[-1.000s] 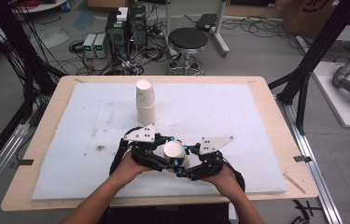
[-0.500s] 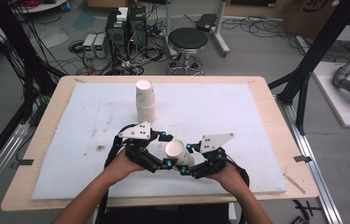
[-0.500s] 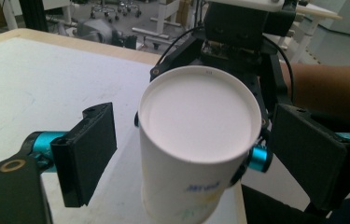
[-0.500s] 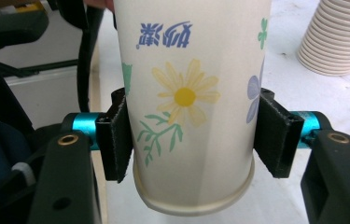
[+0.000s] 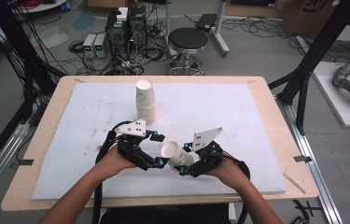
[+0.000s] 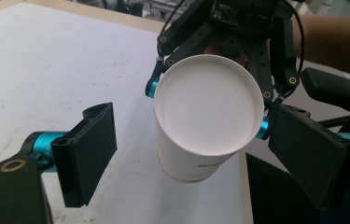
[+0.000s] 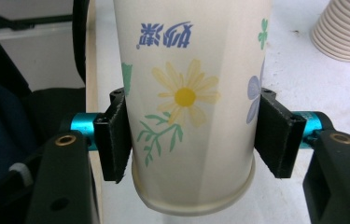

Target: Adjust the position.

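Paper cup (image 5: 172,153): lower centre, light, thin-walled, easily crushed
Right hand-held gripper (image 7: 191,137): clamped on cup near the rim
Left hand-held gripper (image 6: 189,158): jaws just opened wide, pads clear of cup
Best hold: gently, near the stiffer rim

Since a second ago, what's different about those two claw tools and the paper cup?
The left gripper has just opened its jaws and let go of the paper cup, drawing slightly away to the left; the cup sits between its open jaws, untouched. The right gripper stays clamped on the cup near its rim. The stack of paper cups on the white mat has not moved.
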`<state>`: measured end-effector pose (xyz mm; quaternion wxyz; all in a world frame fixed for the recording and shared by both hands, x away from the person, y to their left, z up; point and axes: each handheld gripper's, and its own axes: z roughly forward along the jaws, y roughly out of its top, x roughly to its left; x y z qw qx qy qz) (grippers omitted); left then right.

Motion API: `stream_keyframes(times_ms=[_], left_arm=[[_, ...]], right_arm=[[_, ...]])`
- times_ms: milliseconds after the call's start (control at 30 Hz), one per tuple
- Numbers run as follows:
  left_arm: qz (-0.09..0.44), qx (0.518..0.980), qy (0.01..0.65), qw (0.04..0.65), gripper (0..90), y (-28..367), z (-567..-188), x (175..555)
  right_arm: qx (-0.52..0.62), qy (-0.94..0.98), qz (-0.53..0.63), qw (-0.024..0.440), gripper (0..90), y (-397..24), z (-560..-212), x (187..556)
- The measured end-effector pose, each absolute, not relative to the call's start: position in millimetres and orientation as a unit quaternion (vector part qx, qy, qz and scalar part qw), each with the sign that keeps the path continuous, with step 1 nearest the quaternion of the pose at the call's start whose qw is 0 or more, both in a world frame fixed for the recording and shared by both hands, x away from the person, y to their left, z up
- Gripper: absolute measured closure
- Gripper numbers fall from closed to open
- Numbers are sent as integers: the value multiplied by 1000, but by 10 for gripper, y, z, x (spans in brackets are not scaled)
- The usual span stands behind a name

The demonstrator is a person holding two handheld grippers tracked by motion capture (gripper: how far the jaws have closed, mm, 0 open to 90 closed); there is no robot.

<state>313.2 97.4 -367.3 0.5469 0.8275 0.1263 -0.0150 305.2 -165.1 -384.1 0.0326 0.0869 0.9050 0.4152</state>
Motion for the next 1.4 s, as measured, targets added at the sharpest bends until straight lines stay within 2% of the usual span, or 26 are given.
stream_keyframes(times_ms=[433, 667, 1000, 1100, 1200, 1300, 1400], left_arm=[[-27, 847, 116, 518, 161, 948, -3675, 3141], [-37, 855, 109, 506, 194, 907, -3694, 3156], [-45, 866, 85, 491, 297, 865, -3726, 3155], [-47, 869, 74, 486, 354, 858, -3729, 3143], [-46, 873, 69, 481, 363, 850, -3744, 3135], [-37, 872, 64, 484, 368, 863, -3738, 3121], [-31, 863, 72, 499, 372, 903, -3733, 3118]], right_arm=[[56, 927, 369, 34, 368, -1515, -3734, 3076], [47, 939, 339, 31, 367, -1460, -3733, 3085], [36, 951, 306, 16, 363, -1398, -3767, 3080], [36, 953, 302, 14, 361, -1388, -3778, 3074], [34, 954, 297, 11, 360, -1381, -3791, 3070], [35, 954, 297, 18, 311, -1384, -3800, 3057], [61, 945, 321, 21, 211, -1425, -3792, 3061]])
